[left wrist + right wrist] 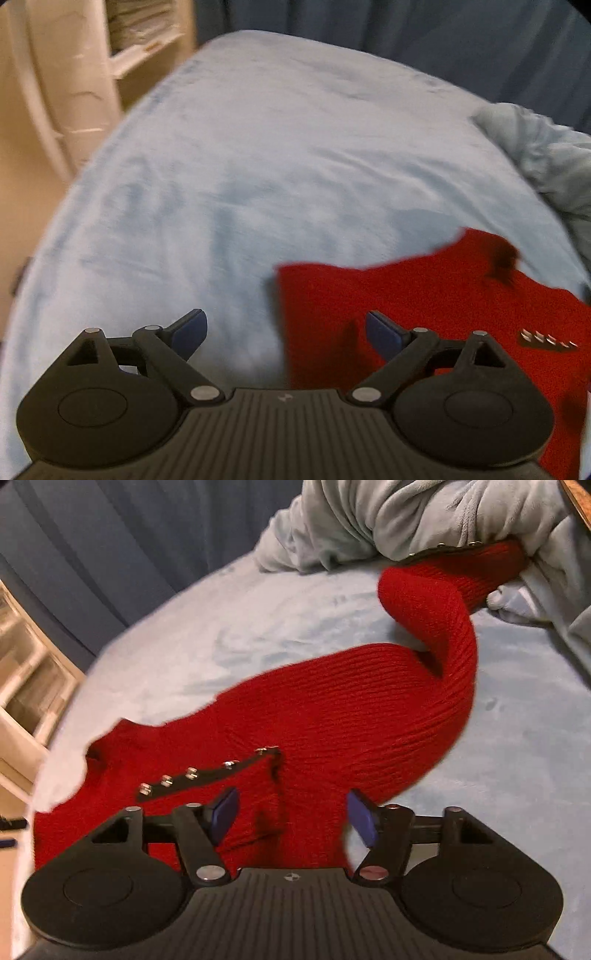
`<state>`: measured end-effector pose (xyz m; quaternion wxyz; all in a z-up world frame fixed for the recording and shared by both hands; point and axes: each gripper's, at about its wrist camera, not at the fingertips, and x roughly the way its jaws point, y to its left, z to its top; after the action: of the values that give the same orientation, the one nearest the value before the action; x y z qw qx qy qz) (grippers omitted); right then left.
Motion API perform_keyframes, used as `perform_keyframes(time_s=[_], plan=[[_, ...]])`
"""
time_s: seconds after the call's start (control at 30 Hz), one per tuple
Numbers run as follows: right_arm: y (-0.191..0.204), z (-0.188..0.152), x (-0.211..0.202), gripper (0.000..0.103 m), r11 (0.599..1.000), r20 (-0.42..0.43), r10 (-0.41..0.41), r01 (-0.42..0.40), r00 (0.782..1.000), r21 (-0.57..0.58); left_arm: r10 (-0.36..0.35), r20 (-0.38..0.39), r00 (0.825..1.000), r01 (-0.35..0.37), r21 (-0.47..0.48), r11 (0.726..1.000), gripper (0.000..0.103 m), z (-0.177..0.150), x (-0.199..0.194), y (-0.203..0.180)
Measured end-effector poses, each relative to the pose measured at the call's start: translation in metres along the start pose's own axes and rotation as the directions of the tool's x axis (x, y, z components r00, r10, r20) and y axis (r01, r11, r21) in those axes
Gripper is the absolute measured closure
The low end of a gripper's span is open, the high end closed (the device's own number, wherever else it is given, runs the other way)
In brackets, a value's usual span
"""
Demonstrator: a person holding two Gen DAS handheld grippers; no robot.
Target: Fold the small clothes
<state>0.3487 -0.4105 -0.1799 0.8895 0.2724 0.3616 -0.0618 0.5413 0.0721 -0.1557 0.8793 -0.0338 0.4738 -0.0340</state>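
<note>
A red knitted sweater (pixel 314 716) lies on a pale blue blanket (pixel 221 627). It has a black strip with several silver studs (pixel 207 771). One sleeve (pixel 443 602) curls away toward the bunched grey-blue bedding, its cuff resting against that heap. My right gripper (pixel 291 816) hovers over the sweater's near part, jaws apart, with red knit below the gap and neither pad pressing on it. In the left wrist view the sweater (pixel 424 302) fills the lower right. My left gripper (pixel 284 332) stands open at the sweater's left edge, one pad over bare blanket, the other over red knit.
A heap of crumpled grey-blue bedding (pixel 406 513) sits at the far side. Dark blue curtains (pixel 406 29) hang behind the bed. A pale shelf unit (pixel 140 37) stands off the bed's left edge, and light drawers (pixel 29 686) show at the left.
</note>
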Motion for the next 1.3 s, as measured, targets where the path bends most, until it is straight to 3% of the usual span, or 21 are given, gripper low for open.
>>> perform_keyframes(time_s=[0.07, 0.1, 0.17, 0.2, 0.3, 0.5, 0.53, 0.63, 0.7, 0.93, 1.13, 1.3], plan=[[0.005, 0.0, 0.004, 0.028, 1.0, 0.012, -0.01, 0.01, 1.0, -0.011, 0.075, -0.02, 0.997, -0.074, 0.055, 0.996, 0.007, -0.006, 0.015, -0.012], [0.005, 0.002, 0.011, 0.026, 0.999, 0.015, -0.025, 0.025, 1.0, -0.028, 0.188, -0.022, 0.982, -0.185, 0.108, 0.977, 0.007, -0.009, 0.031, -0.019], [0.014, 0.001, 0.019, 0.024, 0.994, 0.03, -0.076, 0.078, 0.997, -0.08, 0.359, -0.006, 0.933, -0.352, 0.184, 0.918, 0.0, -0.015, 0.058, -0.024], [0.019, 0.001, 0.029, 0.024, 0.987, 0.025, -0.113, 0.115, 0.993, -0.11, 0.374, 0.017, 0.927, -0.372, 0.164, 0.914, 0.0, -0.017, 0.061, -0.022], [0.031, -0.009, 0.035, 0.024, 0.953, 0.025, -0.199, 0.199, 0.98, -0.226, 0.348, 0.021, 0.937, -0.349, 0.063, 0.935, 0.0, -0.02, 0.048, -0.018], [0.027, -0.02, -0.02, 0.025, 0.964, 0.055, -0.167, 0.175, 0.984, -0.202, 0.253, 0.115, 0.961, -0.267, 0.131, 0.955, 0.0, -0.056, -0.02, -0.015], [0.027, -0.025, -0.036, 0.025, 0.964, 0.074, -0.165, 0.177, 0.984, -0.201, 0.25, 0.134, 0.959, -0.267, 0.124, 0.956, 0.0, -0.07, -0.038, -0.014], [0.031, -0.047, -0.094, 0.025, 0.962, 0.115, -0.153, 0.175, 0.981, -0.208, 0.331, 0.212, 0.92, -0.357, 0.099, 0.929, 0.0, -0.115, -0.093, -0.014], [0.033, -0.063, -0.134, 0.025, 0.963, 0.133, -0.143, 0.169, 0.981, -0.212, 0.356, 0.206, 0.912, -0.378, 0.081, 0.922, 0.0, -0.145, -0.127, -0.014], [0.05, -0.101, -0.25, 0.024, 0.957, 0.191, -0.128, 0.172, 0.973, -0.233, 0.337, 0.129, 0.933, -0.346, 0.052, 0.937, 0.0, -0.23, -0.231, -0.022], [0.058, -0.123, -0.327, 0.024, 0.977, 0.231, -0.042, 0.088, 0.972, -0.193, 0.291, 0.121, 0.949, -0.296, 0.027, 0.955, 0.0, -0.272, -0.299, -0.04], [0.054, -0.14, -0.373, 0.024, 0.985, 0.245, -0.016, 0.058, 0.969, -0.165, 0.288, 0.136, 0.948, -0.294, 0.023, 0.956, 0.0, -0.291, -0.342, -0.053]])
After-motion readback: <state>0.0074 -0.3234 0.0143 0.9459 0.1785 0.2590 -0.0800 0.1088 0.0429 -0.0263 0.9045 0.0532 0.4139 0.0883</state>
